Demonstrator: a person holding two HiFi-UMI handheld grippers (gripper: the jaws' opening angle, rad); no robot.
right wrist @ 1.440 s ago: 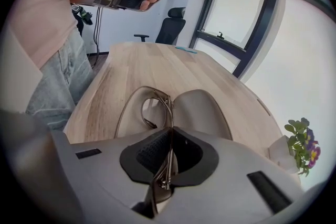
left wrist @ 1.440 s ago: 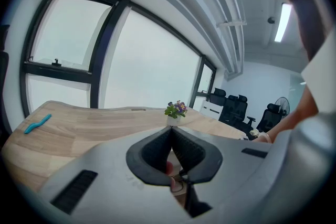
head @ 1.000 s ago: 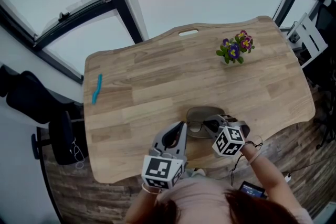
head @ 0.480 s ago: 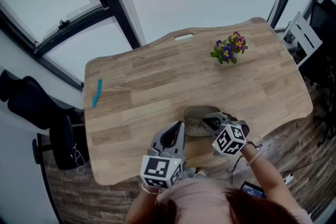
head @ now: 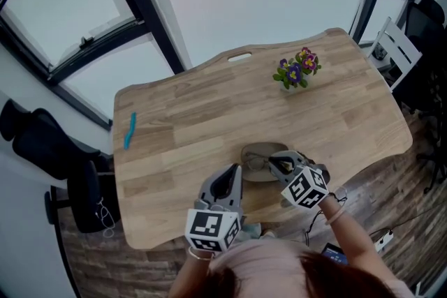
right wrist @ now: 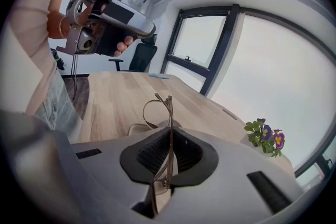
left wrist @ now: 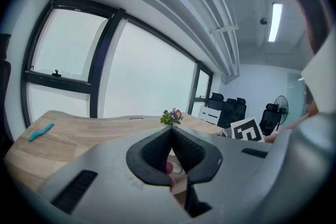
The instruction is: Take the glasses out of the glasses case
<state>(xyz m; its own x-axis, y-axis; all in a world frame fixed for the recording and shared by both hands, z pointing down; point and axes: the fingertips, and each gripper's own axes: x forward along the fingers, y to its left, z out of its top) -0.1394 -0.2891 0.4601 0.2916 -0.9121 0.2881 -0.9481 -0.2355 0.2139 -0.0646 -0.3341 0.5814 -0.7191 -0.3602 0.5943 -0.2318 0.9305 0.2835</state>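
Right claw (right wrist: 169,135) has shifted slightly, gripping the glasses (right wrist: 168,107) over the glasses case (head: 264,174); left claw (left wrist: 171,131) clenched, empty.

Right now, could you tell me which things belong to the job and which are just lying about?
In the job:
glasses, clamped in the right gripper
case, on the table

Lying about:
flowers
blue item, near the table's left edge
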